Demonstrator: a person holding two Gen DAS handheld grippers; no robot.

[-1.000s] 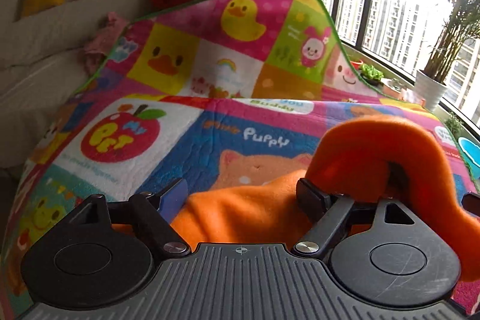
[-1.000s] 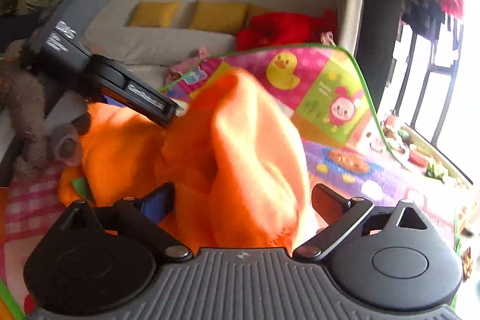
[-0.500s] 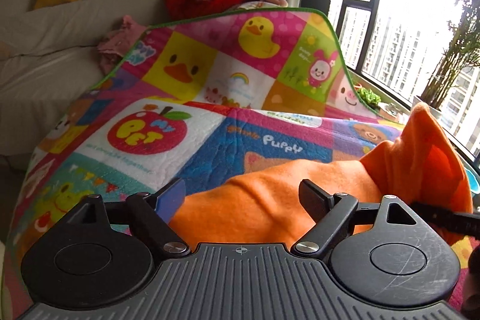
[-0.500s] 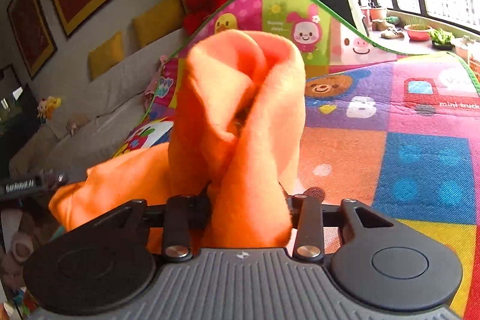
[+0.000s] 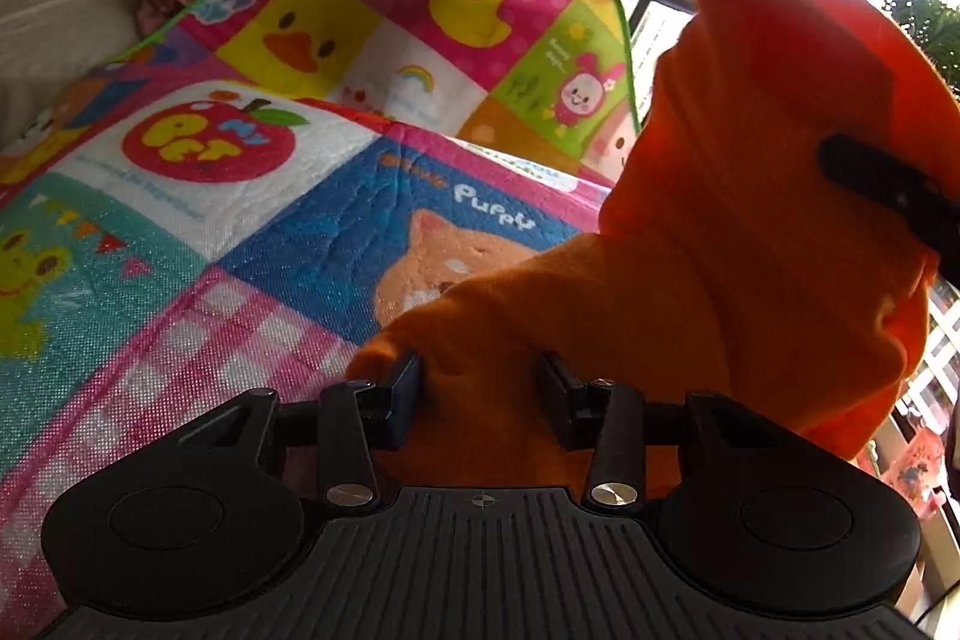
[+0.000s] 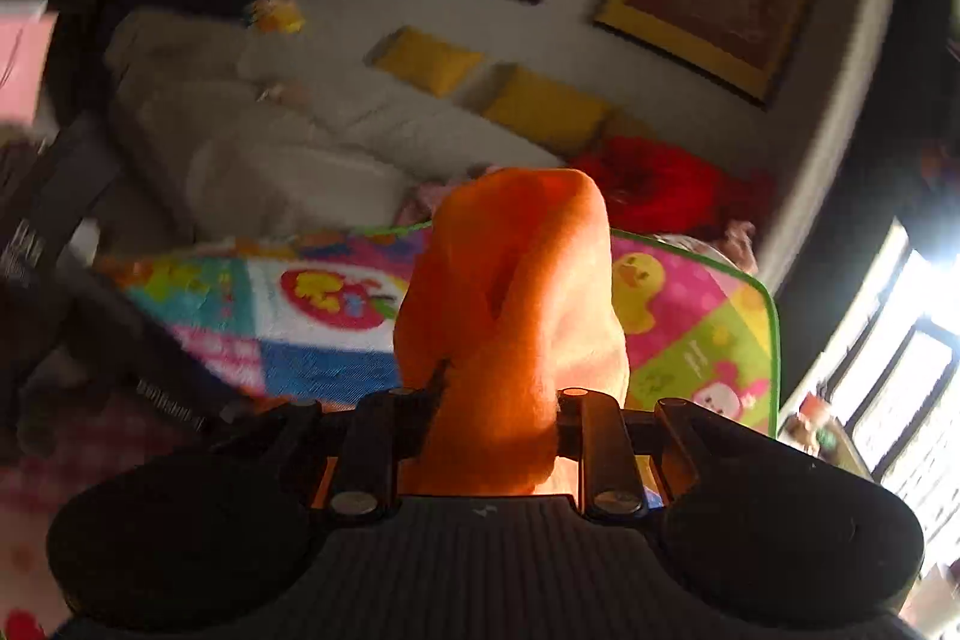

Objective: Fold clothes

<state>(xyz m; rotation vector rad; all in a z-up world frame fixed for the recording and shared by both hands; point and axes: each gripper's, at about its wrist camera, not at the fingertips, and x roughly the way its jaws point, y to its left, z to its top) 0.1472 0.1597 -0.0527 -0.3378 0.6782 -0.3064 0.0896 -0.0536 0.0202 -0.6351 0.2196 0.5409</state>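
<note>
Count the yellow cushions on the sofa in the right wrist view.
2: one yellow cushion against the sofa back, a second yellow cushion just right of it, nearer the red bundle. Blur and the orange garment may hide more.

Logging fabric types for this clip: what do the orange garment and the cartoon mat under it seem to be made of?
Orange garment: looks like fleece or a similar soft knit, matte and fuzzy, bunching in thick rounded folds in both grippers. Mat: seems a printed, quilted plush textile; stitch lines, a short nap and a green bound edge show. Exact fibres cannot be told.
</note>
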